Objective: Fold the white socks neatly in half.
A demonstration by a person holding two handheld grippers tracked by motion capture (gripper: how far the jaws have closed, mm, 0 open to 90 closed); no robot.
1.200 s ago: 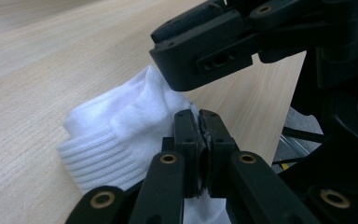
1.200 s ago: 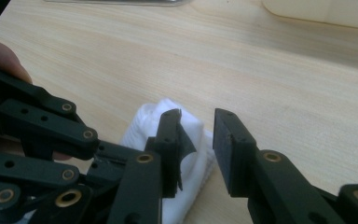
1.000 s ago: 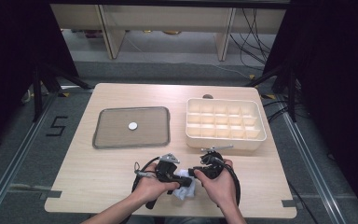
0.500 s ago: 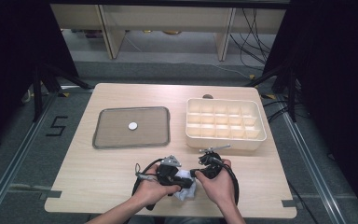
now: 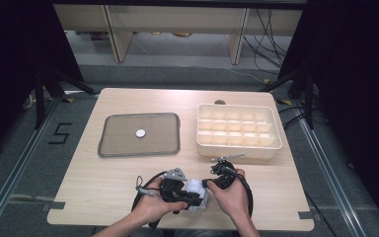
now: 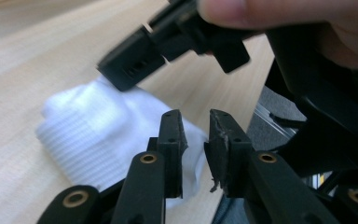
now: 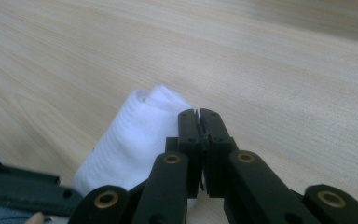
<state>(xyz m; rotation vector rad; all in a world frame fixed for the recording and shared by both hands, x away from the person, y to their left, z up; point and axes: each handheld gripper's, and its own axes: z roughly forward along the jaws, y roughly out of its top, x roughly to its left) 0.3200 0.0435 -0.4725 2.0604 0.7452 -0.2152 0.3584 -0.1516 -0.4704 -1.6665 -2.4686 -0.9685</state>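
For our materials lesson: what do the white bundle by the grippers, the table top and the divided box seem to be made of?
White bundle: soft cloth, probably; fine ribbed weave, rolled folds, matte.
Table top: wood or wood-look laminate; pale grain lines, smooth, slight sheen.
Divided box: likely moulded plastic; cream, thin even walls, slightly translucent look.

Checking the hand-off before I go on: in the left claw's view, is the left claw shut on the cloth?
No: the left claw has a clear gap between its jaws, with the white cloth lying behind them, not pinched.
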